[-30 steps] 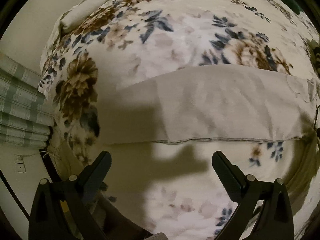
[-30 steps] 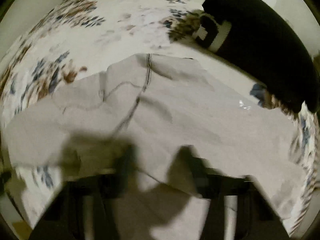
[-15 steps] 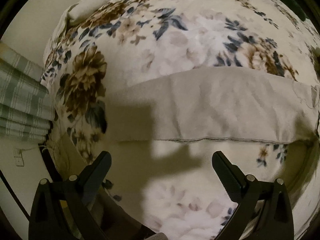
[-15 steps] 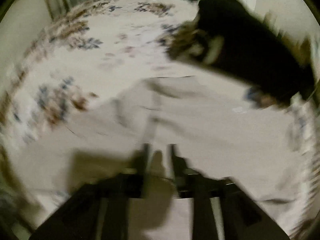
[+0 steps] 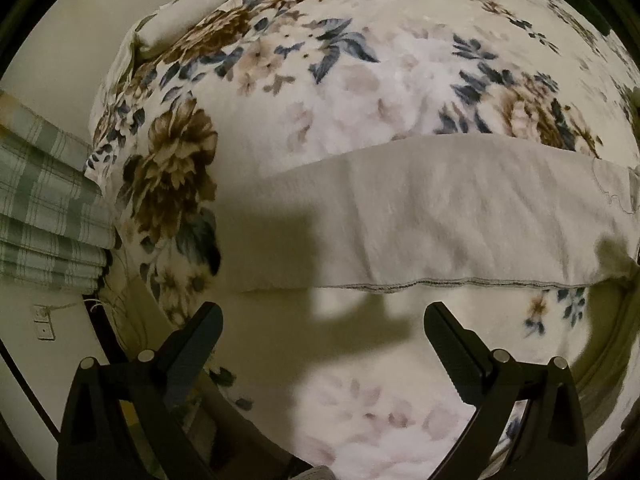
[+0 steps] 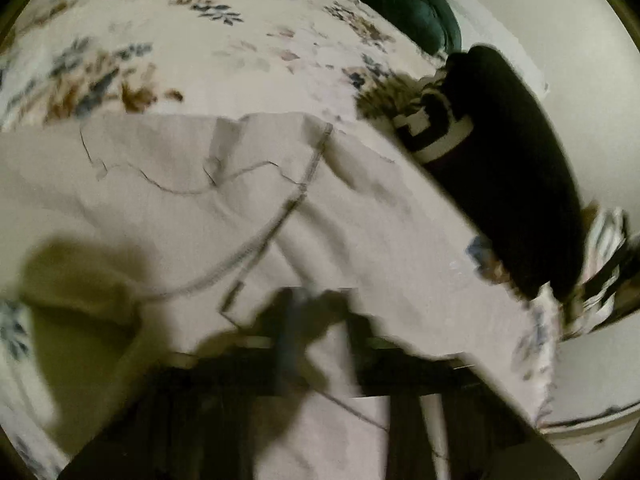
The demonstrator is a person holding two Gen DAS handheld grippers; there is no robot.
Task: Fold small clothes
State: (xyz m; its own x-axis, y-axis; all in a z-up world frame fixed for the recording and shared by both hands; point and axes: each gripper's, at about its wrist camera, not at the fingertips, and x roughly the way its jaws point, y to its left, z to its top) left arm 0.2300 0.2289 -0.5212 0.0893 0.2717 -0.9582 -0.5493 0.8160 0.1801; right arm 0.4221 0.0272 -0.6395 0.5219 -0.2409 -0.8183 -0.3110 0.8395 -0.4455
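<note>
two grippers: the left gripper (image 5: 322, 328) hovers spread wide over the cream floral blanket (image 5: 360, 80), holding nothing; the right gripper (image 6: 316, 312) has just closed, pinching the pale grey cotton garment (image 5: 440, 208), which lies lengthwise left-to-right across the blanket.

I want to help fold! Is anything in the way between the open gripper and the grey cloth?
Nothing visible is. The left gripper hangs open over bare flowered blanket, and the grey cloth lies just ahead of its fingertips with its stitched hem facing them. Only a shadow falls across the gap.
</note>
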